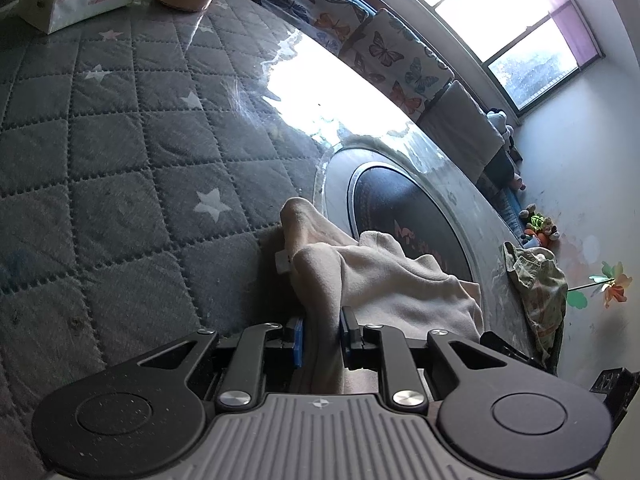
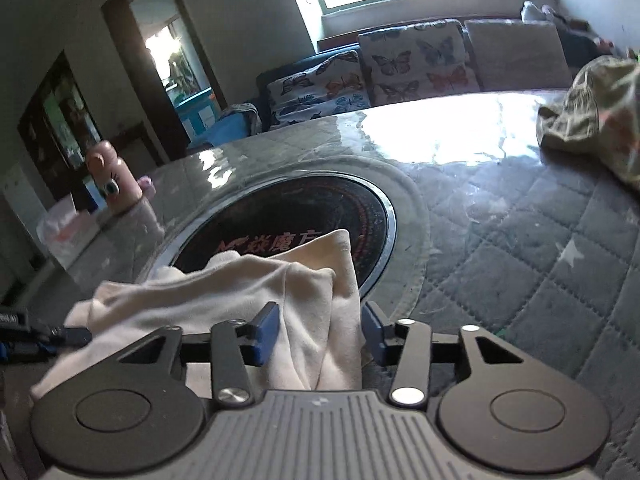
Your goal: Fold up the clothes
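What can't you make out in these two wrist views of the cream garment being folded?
- Left wrist: the cream garment is bunched, so its type is unclear; its lower end is hidden behind the left gripper.
- Right wrist: the right gripper body covers the cloth's near end.
- Right wrist: the camouflage garment is cut off by the frame edge.

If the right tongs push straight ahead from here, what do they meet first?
The cream garment already bunched between the right tongs. Beyond it lies the black round panel set in the quilted table; depth is unclear.
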